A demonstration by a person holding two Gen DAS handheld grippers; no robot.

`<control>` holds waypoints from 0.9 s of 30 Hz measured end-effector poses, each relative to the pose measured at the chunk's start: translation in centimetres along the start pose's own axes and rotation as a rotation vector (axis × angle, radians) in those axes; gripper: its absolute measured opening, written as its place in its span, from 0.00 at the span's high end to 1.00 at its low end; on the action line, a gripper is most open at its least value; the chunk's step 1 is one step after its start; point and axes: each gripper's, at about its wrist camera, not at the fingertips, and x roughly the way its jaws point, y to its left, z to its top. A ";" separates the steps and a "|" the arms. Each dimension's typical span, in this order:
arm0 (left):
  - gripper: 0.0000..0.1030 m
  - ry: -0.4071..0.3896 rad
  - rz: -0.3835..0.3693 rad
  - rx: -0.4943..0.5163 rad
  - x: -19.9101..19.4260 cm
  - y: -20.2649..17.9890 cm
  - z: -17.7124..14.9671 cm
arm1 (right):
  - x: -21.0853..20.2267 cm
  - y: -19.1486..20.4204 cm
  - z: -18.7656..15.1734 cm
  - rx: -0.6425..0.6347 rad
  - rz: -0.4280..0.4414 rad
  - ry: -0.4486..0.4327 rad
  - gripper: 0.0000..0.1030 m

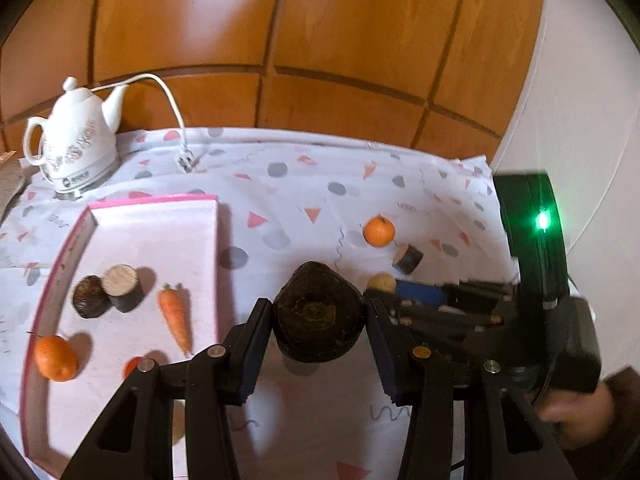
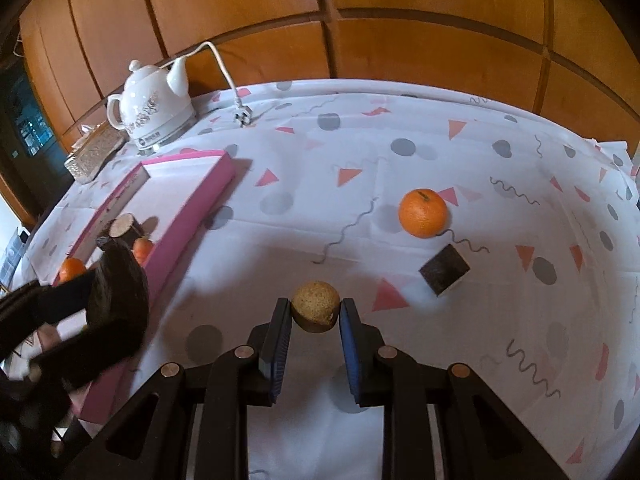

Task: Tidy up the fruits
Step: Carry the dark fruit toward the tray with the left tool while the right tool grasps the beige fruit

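Dark root (image 1: pixel 319 316) clamped in left gripper (image 1: pixel 320 320), carried toward pink tray (image 1: pixel 218 240); right gripper (image 2: pixel 315 312) pinches tan round fruit (image 2: pixel 316 307), likely next for sorting.

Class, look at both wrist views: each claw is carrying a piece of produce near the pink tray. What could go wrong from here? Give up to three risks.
1. The left claw pinches the big dark root only at its sides; it may slip out.
2. The pink tray already holds a carrot and cut pieces; a drop could knock them.
3. The right claw with the small tan fruit is close to the left one; they might collide.
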 end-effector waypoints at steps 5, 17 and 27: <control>0.53 -0.025 0.023 -0.035 -1.4 1.9 0.2 | -0.5 1.7 0.0 -0.013 0.008 -0.021 0.77; 0.53 -0.083 0.127 -0.208 -5.8 10.3 -0.7 | -0.8 5.8 0.0 -0.057 0.077 -0.031 0.77; 0.53 -0.043 0.254 -0.235 -6.6 13.9 -3.5 | -1.2 10.6 0.2 -0.137 0.207 -0.030 0.76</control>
